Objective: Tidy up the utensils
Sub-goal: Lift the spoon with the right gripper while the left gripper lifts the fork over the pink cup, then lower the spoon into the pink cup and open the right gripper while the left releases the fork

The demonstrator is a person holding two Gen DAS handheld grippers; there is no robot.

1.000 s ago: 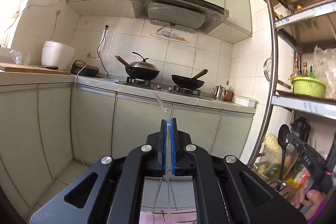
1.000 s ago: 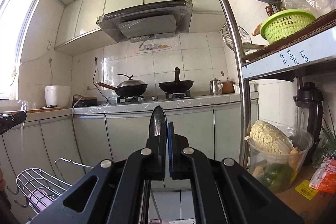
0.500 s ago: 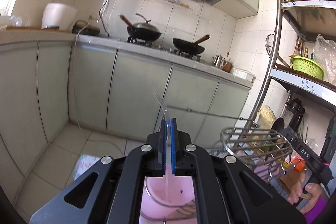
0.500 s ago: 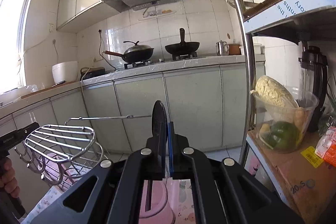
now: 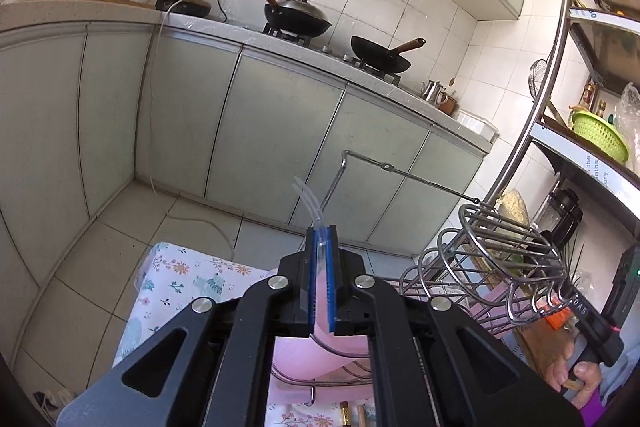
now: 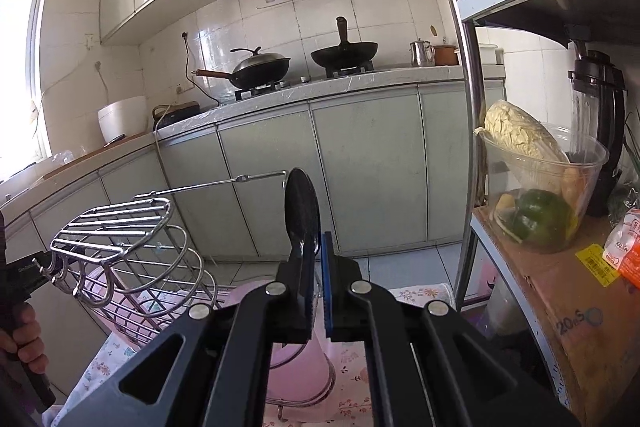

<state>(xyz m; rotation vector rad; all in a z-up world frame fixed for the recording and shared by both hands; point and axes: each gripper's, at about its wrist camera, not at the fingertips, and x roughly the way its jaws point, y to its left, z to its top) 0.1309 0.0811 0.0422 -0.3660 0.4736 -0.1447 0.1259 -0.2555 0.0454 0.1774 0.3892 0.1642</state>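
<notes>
Two grippers, each pinching a utensil above the pink cup (image 5: 320,339) in the wire rack (image 5: 496,259). Left gripper (image 5: 321,239) grips a clear plastic utensil (image 5: 310,205), tip pointing far; only this view shows the right hand (image 5: 576,375). Right gripper (image 6: 318,247) clamps a black spoon (image 6: 302,211); only here appears the vegetable bowl (image 6: 544,187), far right.

Black left gripper (image 5: 321,239), blue-lined jaws, 4 silver screws, purple sleeve (image 5: 596,397)
</notes>
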